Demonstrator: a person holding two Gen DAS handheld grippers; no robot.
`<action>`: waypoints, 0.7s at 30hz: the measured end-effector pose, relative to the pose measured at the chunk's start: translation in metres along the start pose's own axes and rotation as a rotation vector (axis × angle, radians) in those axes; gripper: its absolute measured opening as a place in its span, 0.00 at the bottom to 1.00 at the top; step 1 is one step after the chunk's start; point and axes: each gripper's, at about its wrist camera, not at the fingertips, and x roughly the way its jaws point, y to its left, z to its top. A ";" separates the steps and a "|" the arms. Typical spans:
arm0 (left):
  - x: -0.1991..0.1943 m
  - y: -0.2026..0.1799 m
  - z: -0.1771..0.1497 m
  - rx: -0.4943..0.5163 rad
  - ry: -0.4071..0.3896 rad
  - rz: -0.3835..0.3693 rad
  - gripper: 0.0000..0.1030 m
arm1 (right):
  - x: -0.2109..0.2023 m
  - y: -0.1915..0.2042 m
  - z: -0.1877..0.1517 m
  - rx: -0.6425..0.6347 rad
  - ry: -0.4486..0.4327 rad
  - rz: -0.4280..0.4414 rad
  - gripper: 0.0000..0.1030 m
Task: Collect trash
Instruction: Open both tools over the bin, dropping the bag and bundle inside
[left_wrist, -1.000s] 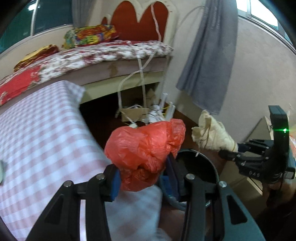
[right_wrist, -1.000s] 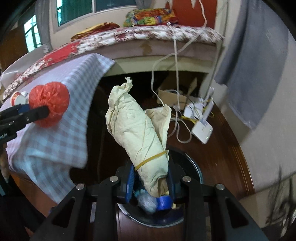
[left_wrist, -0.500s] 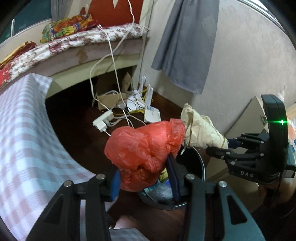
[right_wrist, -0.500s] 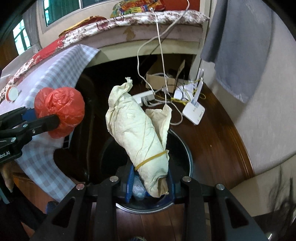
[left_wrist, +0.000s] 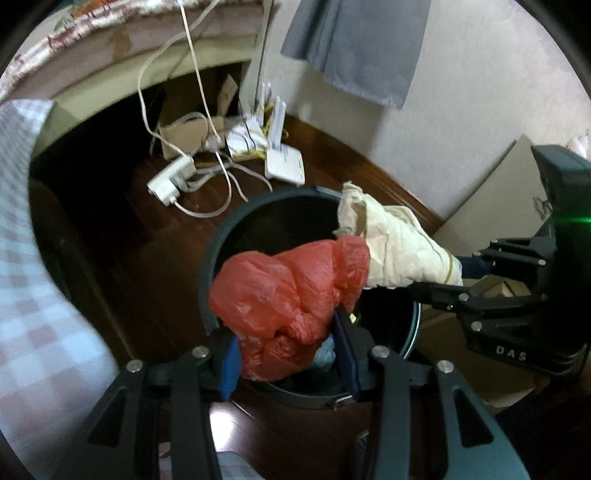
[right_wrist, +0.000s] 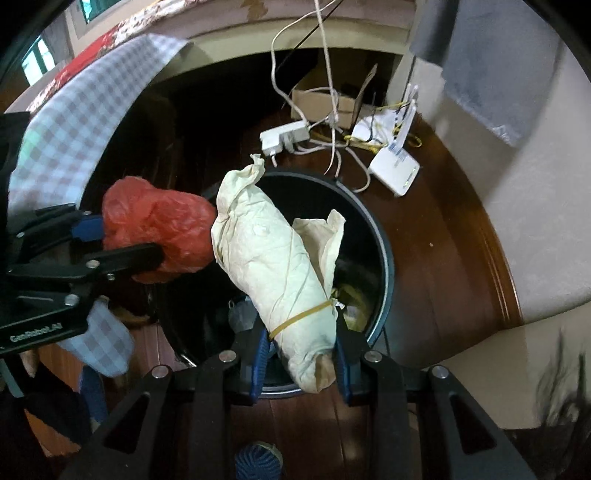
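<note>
A crumpled red plastic bag (left_wrist: 288, 291) sits between the blue pads of my left gripper (left_wrist: 290, 354), whose jaws are opening while the pads still touch it. It hangs over the open mouth of a round black trash bin (left_wrist: 221, 236). My right gripper (right_wrist: 301, 354) is shut on a cream paper bundle (right_wrist: 273, 254) tied with a rubber band, also above the bin (right_wrist: 384, 258). The bundle's tip touches the red bag (right_wrist: 159, 221). Some trash lies at the bottom of the bin.
Behind the bin, a white power strip (left_wrist: 171, 181), a router (left_wrist: 284, 166), tangled cables and a cardboard box (right_wrist: 325, 99) lie on the dark wood floor. A checked tablecloth (left_wrist: 33, 295) hangs at the left. A wall and grey cloth (left_wrist: 362, 48) stand at the right.
Both grippers have come down and tilted more steeply with their loads. The bin mouth now lies right under the red bag and the bundle, and the two loads have drawn together.
</note>
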 end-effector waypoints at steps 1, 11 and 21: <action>0.007 0.001 0.000 -0.003 0.025 0.004 0.59 | 0.005 0.001 -0.001 -0.009 0.017 -0.002 0.35; 0.009 0.004 -0.007 -0.015 0.032 0.118 0.99 | 0.019 -0.026 -0.007 0.026 0.070 -0.232 1.00; -0.004 0.000 0.001 -0.001 -0.007 0.109 1.00 | -0.003 -0.035 0.005 0.089 0.001 -0.228 1.00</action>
